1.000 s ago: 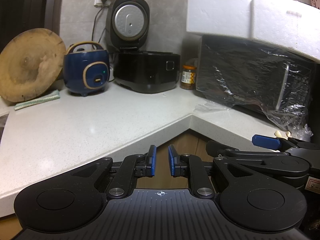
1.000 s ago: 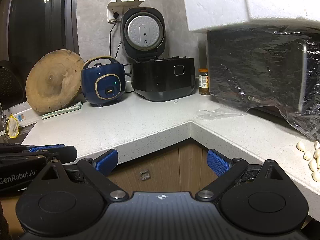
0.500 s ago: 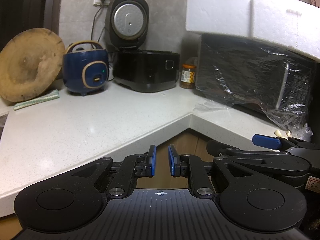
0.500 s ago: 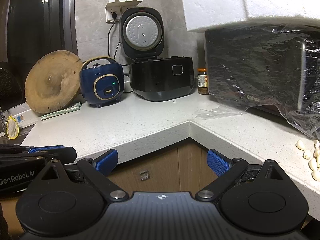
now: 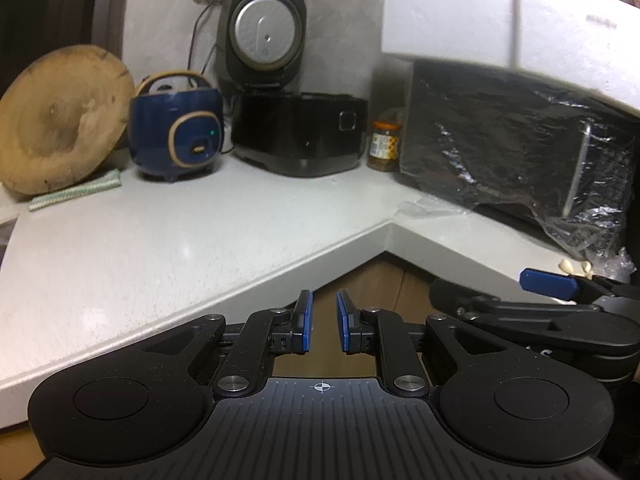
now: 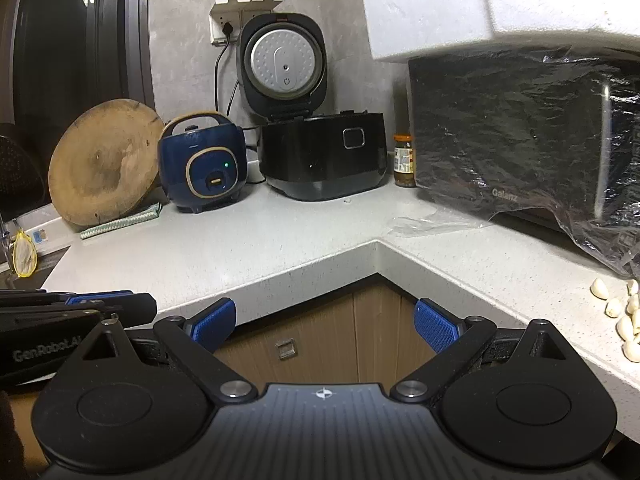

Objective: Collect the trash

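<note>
A crumpled piece of clear plastic film point(image 6: 424, 222) lies on the white counter near its inner corner, in front of the wrapped black microwave point(image 6: 532, 140); it also shows in the left wrist view point(image 5: 430, 206). My left gripper point(image 5: 322, 320) is nearly shut with a narrow gap and holds nothing, below the counter edge. My right gripper point(image 6: 326, 322) is open and empty, in front of the corner cabinet. Both are well short of the film.
On the L-shaped counter point(image 6: 240, 248) stand a round wooden board point(image 6: 104, 168), a blue rice cooker point(image 6: 202, 172), an open black cooker point(image 6: 320, 160) and a jar point(image 6: 404, 160). Garlic cloves point(image 6: 624, 312) lie at right. White foam blocks point(image 6: 460, 4) sit on the microwave.
Both cameras have shifted slightly; the scene appears a little lower and closer. Neither gripper's jaws have changed.
</note>
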{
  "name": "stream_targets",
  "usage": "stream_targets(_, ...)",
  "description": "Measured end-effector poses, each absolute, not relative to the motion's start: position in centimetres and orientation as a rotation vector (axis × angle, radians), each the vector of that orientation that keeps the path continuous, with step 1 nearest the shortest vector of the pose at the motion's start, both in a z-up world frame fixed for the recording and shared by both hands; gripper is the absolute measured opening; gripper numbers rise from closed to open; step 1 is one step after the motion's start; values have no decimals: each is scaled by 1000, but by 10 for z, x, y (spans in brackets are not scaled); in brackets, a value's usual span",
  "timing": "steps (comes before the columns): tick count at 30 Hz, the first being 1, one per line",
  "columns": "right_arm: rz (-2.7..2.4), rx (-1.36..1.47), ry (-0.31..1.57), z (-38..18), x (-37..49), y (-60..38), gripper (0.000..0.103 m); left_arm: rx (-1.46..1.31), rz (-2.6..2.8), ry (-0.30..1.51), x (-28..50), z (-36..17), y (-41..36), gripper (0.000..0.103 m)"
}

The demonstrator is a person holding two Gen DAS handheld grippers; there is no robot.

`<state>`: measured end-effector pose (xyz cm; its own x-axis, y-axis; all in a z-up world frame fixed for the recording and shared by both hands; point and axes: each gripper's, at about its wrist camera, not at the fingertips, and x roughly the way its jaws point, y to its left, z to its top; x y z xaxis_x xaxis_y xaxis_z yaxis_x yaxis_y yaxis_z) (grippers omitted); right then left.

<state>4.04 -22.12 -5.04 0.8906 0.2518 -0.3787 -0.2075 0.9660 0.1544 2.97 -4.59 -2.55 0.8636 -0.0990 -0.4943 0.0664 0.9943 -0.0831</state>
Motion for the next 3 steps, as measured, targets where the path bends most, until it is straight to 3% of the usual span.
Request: stream_targets(3, 246, 116, 421, -52, 47, -220, 96, -118, -58, 551, 37, -30, -36, 17)
